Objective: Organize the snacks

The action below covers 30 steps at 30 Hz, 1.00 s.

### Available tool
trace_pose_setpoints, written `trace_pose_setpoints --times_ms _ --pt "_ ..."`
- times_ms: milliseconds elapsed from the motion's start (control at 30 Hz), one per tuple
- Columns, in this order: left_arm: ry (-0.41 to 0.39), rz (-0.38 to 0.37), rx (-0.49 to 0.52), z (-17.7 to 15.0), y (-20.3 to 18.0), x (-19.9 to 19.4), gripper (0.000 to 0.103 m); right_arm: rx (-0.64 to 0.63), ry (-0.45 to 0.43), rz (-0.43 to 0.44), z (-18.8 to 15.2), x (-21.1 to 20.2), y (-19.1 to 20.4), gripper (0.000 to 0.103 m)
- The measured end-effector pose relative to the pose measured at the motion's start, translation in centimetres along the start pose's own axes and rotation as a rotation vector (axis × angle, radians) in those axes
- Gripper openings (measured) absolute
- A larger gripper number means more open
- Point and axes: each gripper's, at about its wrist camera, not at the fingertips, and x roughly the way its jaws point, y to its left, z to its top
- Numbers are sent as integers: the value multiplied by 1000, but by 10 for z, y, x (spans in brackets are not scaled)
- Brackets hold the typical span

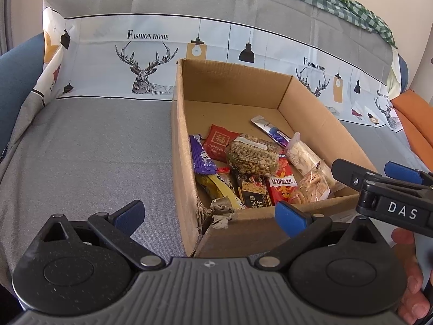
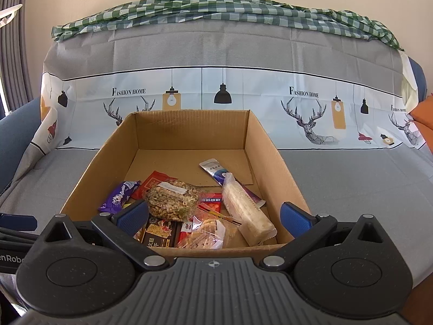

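Observation:
An open cardboard box (image 1: 184,146) sits on the grey-covered sofa seat, and its near left corner is torn. Several snacks lie inside: a peanut bag (image 1: 253,157), a red packet (image 1: 217,142), a purple wrapper (image 1: 201,157), a long pale bar (image 1: 305,157) and a clear biscuit bag (image 1: 311,187). My left gripper (image 1: 211,216) stands open and empty in front of the box's near wall. My right gripper (image 2: 215,214) is open and empty over the box's (image 2: 189,130) near edge, above the peanut bag (image 2: 171,199) and the pale bar (image 2: 247,211). In the left wrist view the right gripper (image 1: 370,172) comes in from the right.
The sofa's backrest (image 2: 216,54) carries a cover printed with deer and lamps, with a green checked cloth (image 2: 216,8) on top. An orange cushion (image 1: 414,116) lies at the right. A hand (image 1: 408,270) holds the right gripper. Bare grey seat (image 1: 94,149) spreads left of the box.

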Motion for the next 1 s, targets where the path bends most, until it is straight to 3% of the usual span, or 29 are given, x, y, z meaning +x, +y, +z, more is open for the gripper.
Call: trace_pose_setpoints --times_ms 1000 --pt "23 -10 -11 -1 0 3 102 -9 2 4 -1 0 4 102"
